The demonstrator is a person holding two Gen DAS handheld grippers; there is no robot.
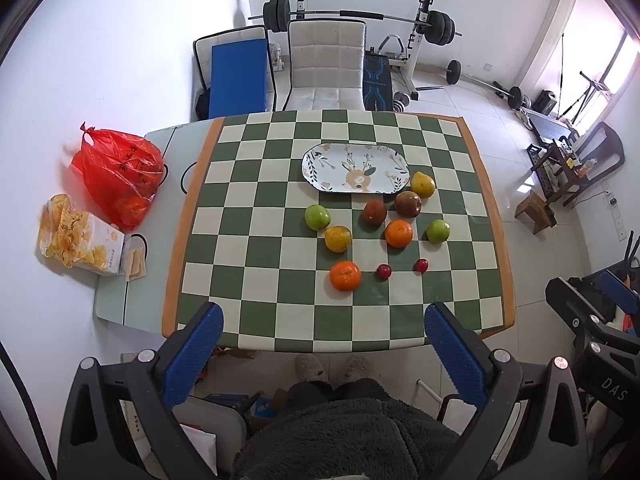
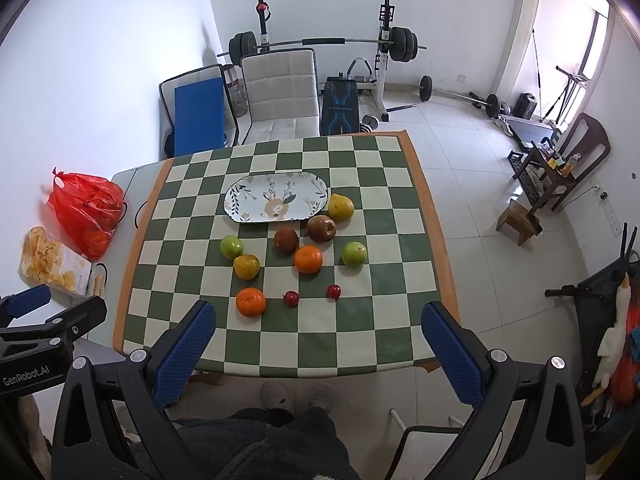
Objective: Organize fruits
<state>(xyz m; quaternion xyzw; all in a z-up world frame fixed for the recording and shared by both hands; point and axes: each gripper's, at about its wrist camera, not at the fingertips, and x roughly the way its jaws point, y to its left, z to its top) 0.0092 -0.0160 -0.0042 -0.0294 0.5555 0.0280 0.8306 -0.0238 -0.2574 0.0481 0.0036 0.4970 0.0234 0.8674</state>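
Two pairs of blue-padded tongs hang above the near edge of the table, the left gripper (image 1: pixel 323 338) and the right gripper (image 2: pixel 319 336) both spread wide, holding and touching nothing. On the green-and-cream checkered tablecloth (image 1: pixel 256 240) lies an oval white plate painted with a deer and leaves (image 1: pixel 355 167), its long axis running left to right, bare of fruit. Just in front of it sit the loose fruits: two yellow pears (image 1: pixel 337 238), two green apples (image 1: pixel 317 217), two dark red-brown apples (image 1: pixel 408 203), two oranges (image 1: pixel 345 275) and two small red fruits (image 1: pixel 384 271). A red plastic bag (image 1: pixel 118 176) lies off to the left.
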